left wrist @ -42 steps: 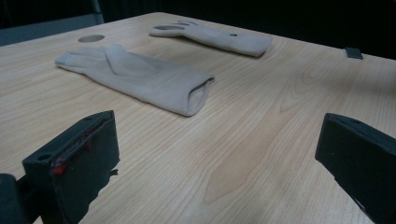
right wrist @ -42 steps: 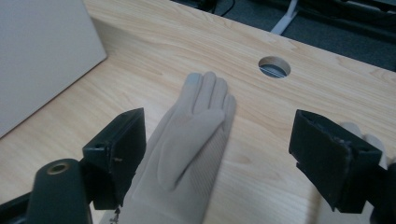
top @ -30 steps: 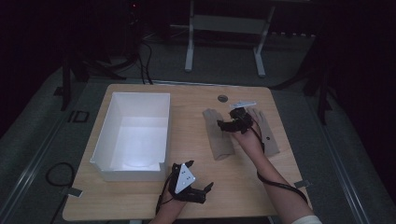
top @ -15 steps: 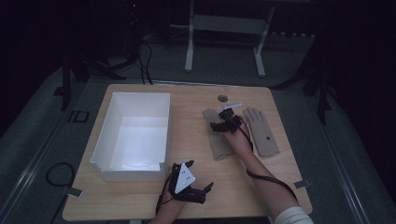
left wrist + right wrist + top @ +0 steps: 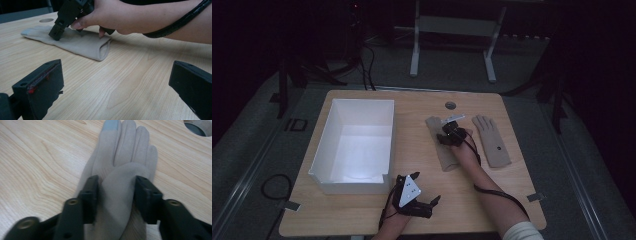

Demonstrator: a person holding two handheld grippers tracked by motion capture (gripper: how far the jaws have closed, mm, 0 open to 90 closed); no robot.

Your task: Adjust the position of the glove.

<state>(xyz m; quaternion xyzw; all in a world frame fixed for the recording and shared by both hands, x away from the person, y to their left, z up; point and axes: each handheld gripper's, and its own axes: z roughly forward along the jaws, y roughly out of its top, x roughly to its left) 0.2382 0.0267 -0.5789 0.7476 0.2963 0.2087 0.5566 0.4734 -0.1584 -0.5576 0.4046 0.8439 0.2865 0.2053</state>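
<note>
While its jaws have just been closing, the right gripper bunches a ridge of soft beige knit between its two black blocks, pads pressing the glove on both sides. That glove lies flat on the pale wood-grain table, fingers pointing ahead of the gripper. A second beige glove lies just to its right. Nearer the person, the left gripper rests with jaws wide apart and empty, beside a white rectangular box.

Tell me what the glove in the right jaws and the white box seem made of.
Glove: soft beige knit fabric, it seems; it bunches between the jaws, with fine ribbing at the cuff and a grey fingertip patch. Box: matte white, thin flat walls, probably cardboard or foam board; hard to tell.
</note>
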